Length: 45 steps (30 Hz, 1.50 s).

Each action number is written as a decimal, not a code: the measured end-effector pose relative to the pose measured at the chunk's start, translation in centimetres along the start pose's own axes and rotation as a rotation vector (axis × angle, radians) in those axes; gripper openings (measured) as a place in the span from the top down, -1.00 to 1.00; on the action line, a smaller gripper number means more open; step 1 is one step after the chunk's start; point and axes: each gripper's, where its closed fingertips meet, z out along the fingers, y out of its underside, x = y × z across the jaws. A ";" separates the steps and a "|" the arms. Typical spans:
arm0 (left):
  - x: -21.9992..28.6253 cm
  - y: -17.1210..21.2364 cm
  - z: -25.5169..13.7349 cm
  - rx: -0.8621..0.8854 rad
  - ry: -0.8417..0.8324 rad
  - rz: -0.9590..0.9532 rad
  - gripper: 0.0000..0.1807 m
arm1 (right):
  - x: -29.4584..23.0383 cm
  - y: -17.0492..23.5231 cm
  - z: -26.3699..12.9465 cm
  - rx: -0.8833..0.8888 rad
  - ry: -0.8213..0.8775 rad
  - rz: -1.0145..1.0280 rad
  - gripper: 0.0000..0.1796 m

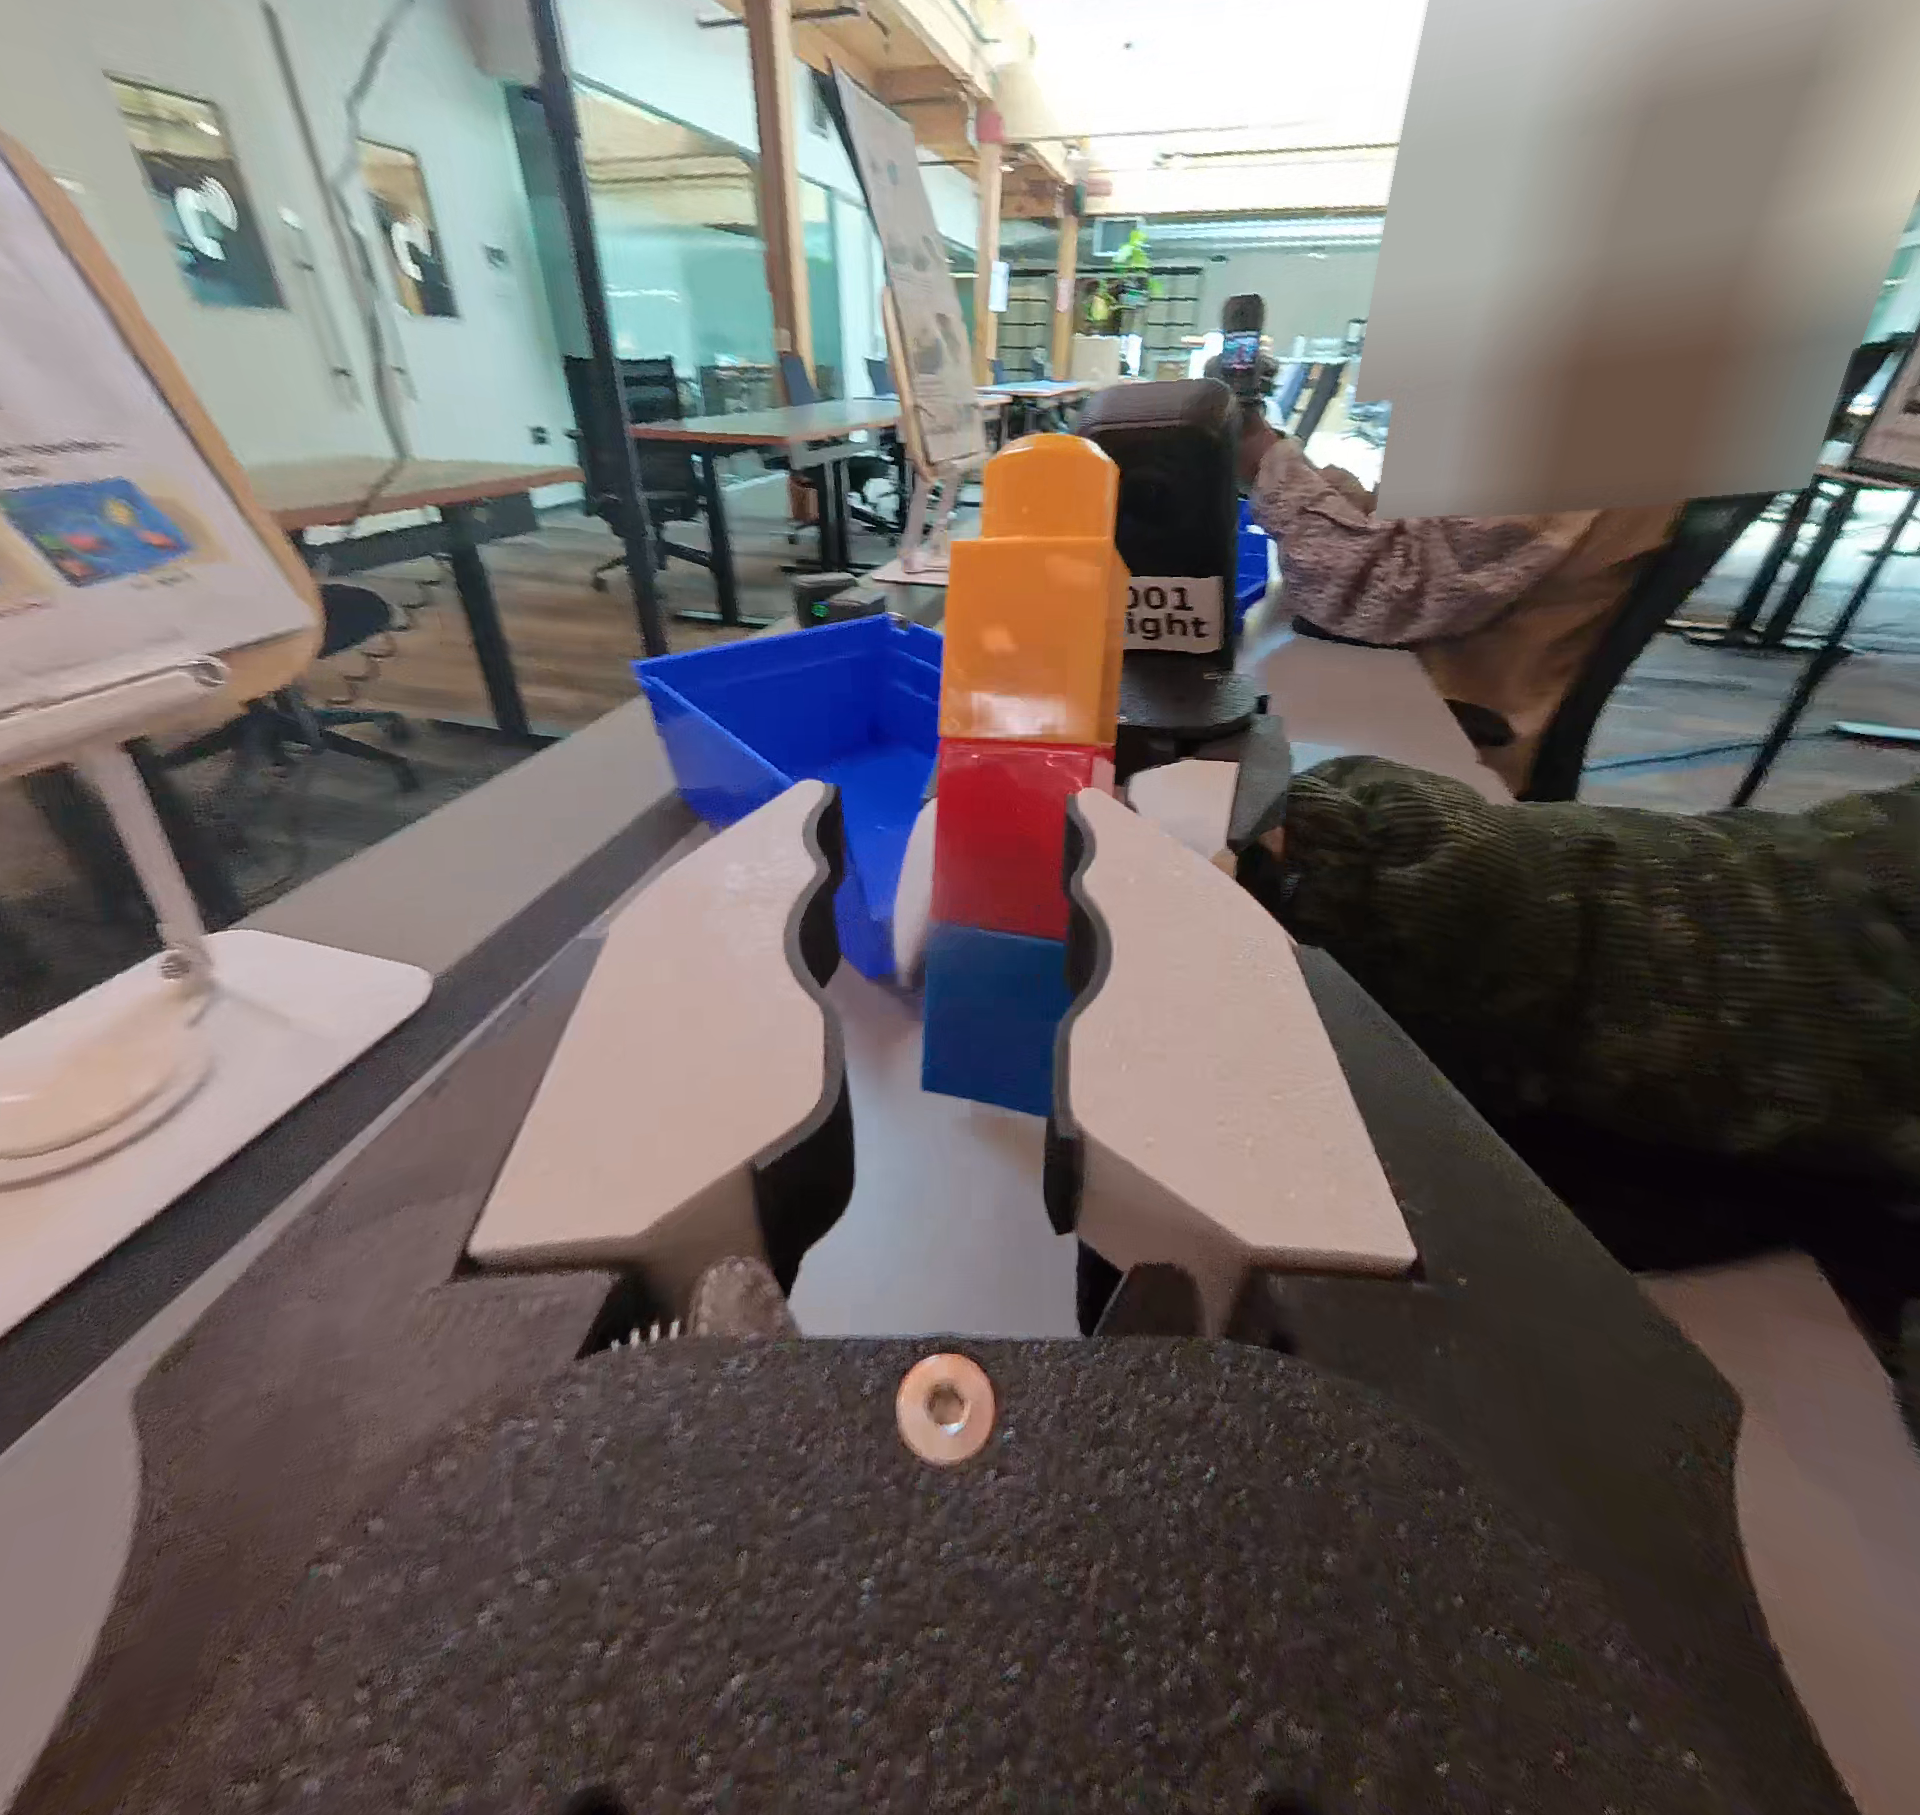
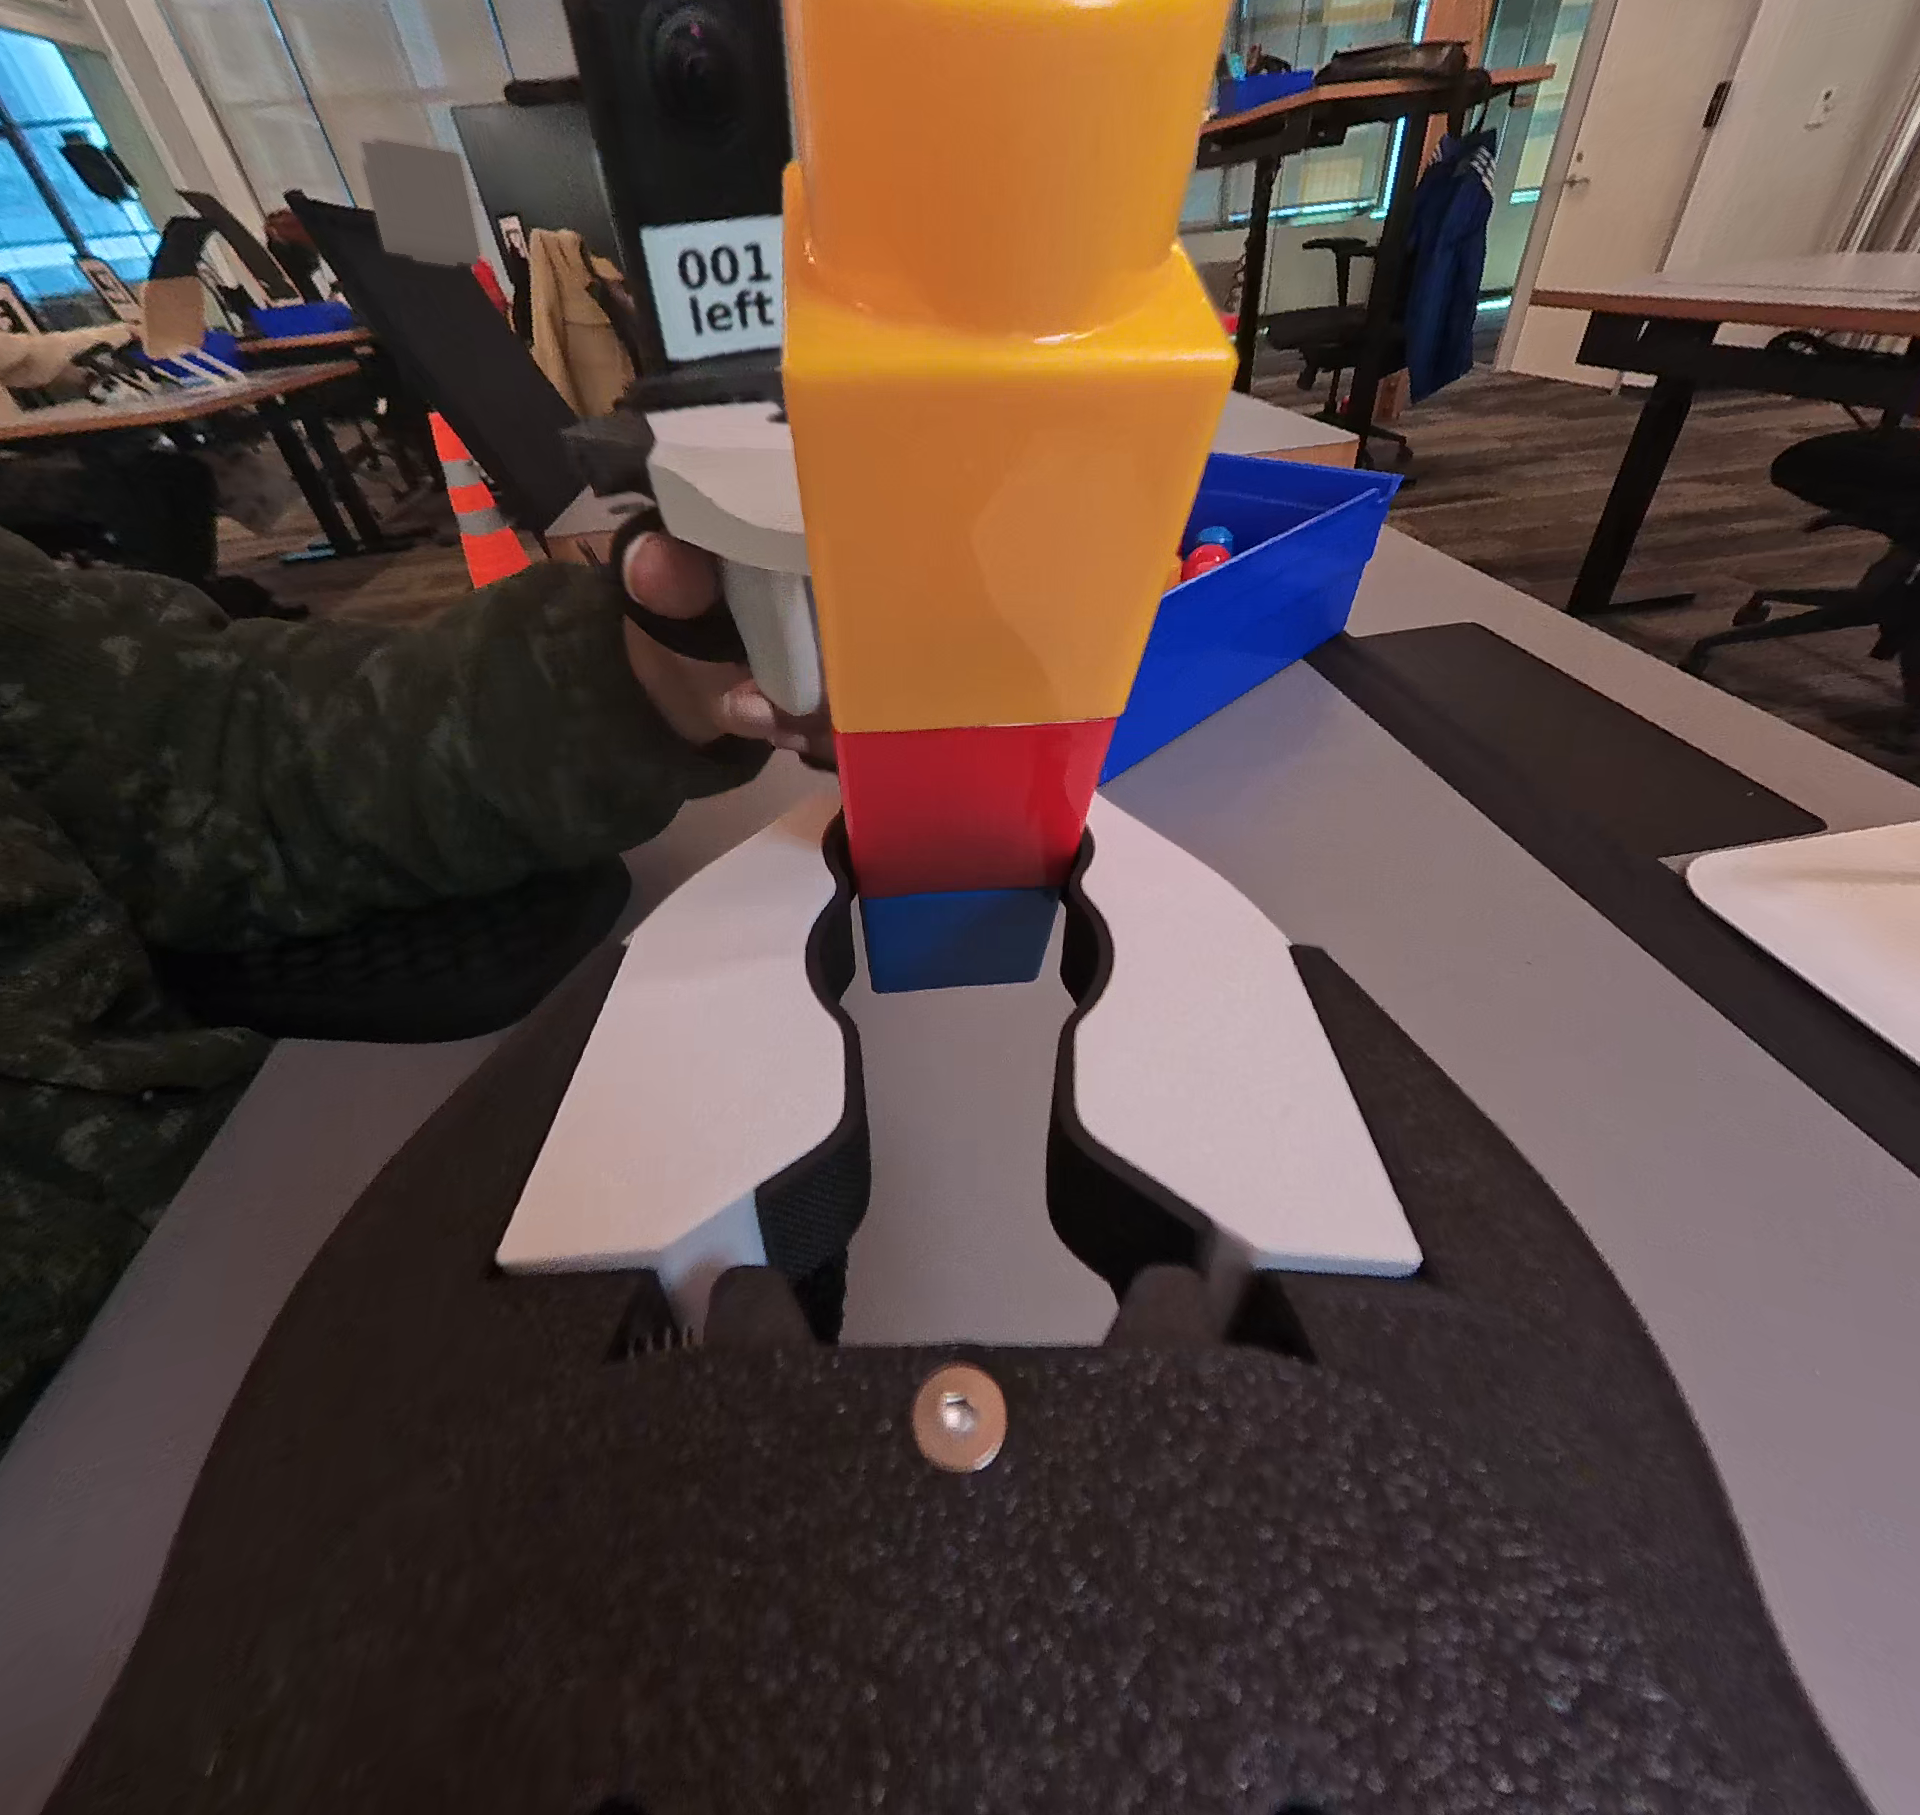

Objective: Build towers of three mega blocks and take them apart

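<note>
**Three-block tower up, both grippers around it**

So the tower is standing on the grey table (image 2: 1455,934): blue block (image 2: 951,939) at the bottom, red block (image 2: 966,809) in the middle, orange block (image 2: 987,518) on top. It stands upright, maybe leaning a hair in the left wrist view, but that could just be the wide lens.

Right gripper (image 2: 961,866) has its fingers on either side of the stack right at the red/blue seam. The pads look pressed against the red block on both sides, so I'd call it clamped on red. The jaws are only as wide apart as the block.

Left gripper (image 1: 951,856) comes in from the opposite side. Its right finger (image 1: 1174,986) sits up against the red and blue blocks (image 1: 992,1017), but there's a clear gap on the other side between the left finger and the tower. So it's partly open, straddling the stack without actually gripping anything.

A blue bin (image 2: 1268,581) sits on the table just behind the tower, with a couple of small red and blue pieces visible inside from the right view. In the left view the bin (image 1: 790,726) is to the left of the tower. A green camo sleeve (image 1: 1558,955) reaches in behind the right gripper. A white stand base (image 1: 208,1038) sits on the table's left edge.
</note>
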 end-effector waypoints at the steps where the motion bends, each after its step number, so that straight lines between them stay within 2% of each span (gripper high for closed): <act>1: 0.5 0.3 0.2 -0.019 0.023 0.004 0.53 | -0.1 0.2 0.1 -0.010 -0.005 -0.002 0.59; 4: 1.8 2.2 1.3 -0.122 0.070 0.050 0.45 | -0.9 0.8 0.7 -0.034 -0.042 -0.011 0.59; 7: 2.6 2.8 1.7 -0.137 0.087 0.118 0.56 | -1.8 1.0 1.2 -0.048 -0.081 -0.030 0.59; 12: 2.3 2.9 1.3 -0.185 0.065 0.171 0.58 | -1.5 1.4 1.4 -0.077 -0.052 -0.049 0.56; 15: 1.3 2.2 0.3 -0.171 0.050 0.146 0.58 | -0.5 1.3 1.2 -0.084 0.000 -0.008 0.39; 19: -0.4 3.8 -1.0 -0.219 0.061 0.073 0.59 | 0.9 -0.5 -0.7 0.007 0.044 0.022 0.35; 24: -1.2 6.8 -0.2 -0.288 0.049 0.076 0.59 | 2.0 -1.8 -2.4 0.066 0.097 0.029 0.38; 28: -2.0 7.8 0.1 -0.368 -0.044 0.187 0.59 | 1.9 -2.4 -2.6 0.095 0.098 0.022 0.53; 35: -3.3 9.6 0.1 -0.467 -0.129 0.309 0.59 | 2.8 -1.1 -1.9 0.012 0.155 0.069 0.54; 38: -3.1 9.7 0.3 -0.458 -0.122 0.302 0.59 | 3.7 -0.2 -1.8 -0.033 0.208 0.089 0.67; 45: -3.0 9.6 0.6 -0.442 -0.134 0.306 0.59 | 3.5 -0.5 -1.8 -0.038 0.217 0.065 0.67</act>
